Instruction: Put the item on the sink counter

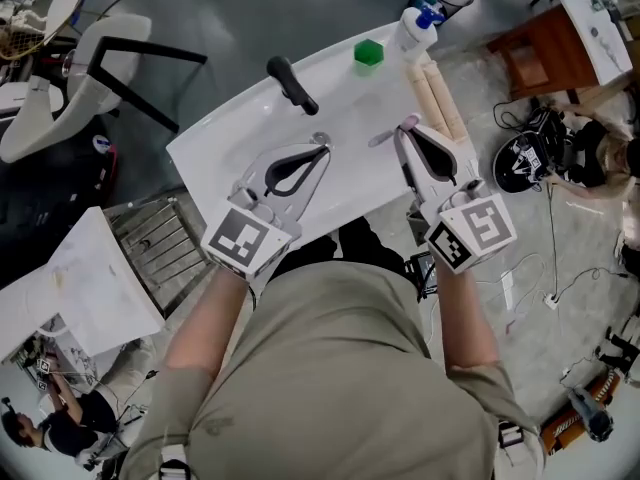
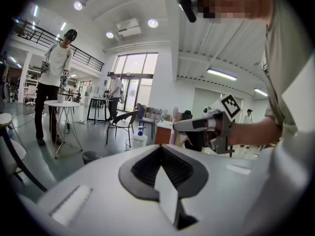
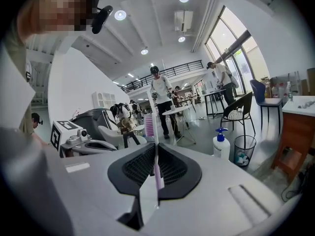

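Note:
A white sink counter [image 1: 240, 128] with a black faucet [image 1: 292, 85] lies below me in the head view. My right gripper [image 1: 400, 136] [image 3: 155, 152] is shut on a lilac toothbrush [image 1: 388, 137] [image 3: 156, 173] that stands upright between the jaws, bristles [image 3: 149, 125] at the top, above the counter's right front part. My left gripper [image 1: 320, 143] [image 2: 161, 150] hovers over the basin, its jaws closed with nothing between them. Each gripper appears in the other's view, the right gripper [image 2: 206, 127] and the left gripper [image 3: 78, 141].
A green cube [image 1: 369, 53] and a soap pump bottle [image 1: 418, 28] [image 3: 221, 144] stand at the counter's far side, with beige rolls [image 1: 438, 98] along its right edge. A wooden cabinet [image 1: 535, 53], a wire bin [image 3: 244, 156] and a metal rack [image 1: 160, 238] surround the sink. People stand in the hall.

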Motion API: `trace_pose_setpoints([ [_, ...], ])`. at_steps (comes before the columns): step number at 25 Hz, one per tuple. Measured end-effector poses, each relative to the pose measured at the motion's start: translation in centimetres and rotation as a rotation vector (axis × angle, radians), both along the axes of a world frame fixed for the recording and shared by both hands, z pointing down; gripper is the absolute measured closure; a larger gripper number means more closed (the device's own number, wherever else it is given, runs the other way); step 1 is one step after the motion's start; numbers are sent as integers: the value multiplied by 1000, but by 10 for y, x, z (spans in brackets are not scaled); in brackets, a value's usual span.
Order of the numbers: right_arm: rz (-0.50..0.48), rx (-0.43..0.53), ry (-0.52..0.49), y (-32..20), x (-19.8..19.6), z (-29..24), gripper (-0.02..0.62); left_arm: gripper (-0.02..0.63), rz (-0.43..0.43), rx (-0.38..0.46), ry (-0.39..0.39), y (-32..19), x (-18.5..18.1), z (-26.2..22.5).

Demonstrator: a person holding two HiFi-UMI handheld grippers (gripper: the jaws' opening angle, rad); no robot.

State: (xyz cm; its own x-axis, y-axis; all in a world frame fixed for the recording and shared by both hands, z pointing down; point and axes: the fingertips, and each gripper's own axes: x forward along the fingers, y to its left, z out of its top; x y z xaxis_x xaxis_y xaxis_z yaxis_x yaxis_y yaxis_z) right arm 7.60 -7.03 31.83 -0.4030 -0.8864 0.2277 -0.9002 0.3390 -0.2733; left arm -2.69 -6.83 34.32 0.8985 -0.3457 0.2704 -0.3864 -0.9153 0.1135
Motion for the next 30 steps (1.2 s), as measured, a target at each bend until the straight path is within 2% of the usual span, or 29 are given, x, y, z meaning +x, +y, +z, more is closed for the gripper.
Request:
trace_pose_setpoints([
  [9, -36, -2, -6, -33, 22, 4, 563, 600, -54, -16, -34, -20, 12, 10],
  [14, -61, 1, -11, -53, 33, 5, 563, 600, -76, -39, -7, -26, 22, 8],
  [19, -88, -1, -15, -75, 40, 7, 563, 600, -128, -42, -51, -40, 21, 16],
  [23, -110, -3, -15, -92, 44, 10, 563, 600, -141, -64, -19, -45, 29, 15],
  [30, -130, -6, -21, -118, 51, 16, 564, 600, -178, -81, -24, -56, 33, 20],
])
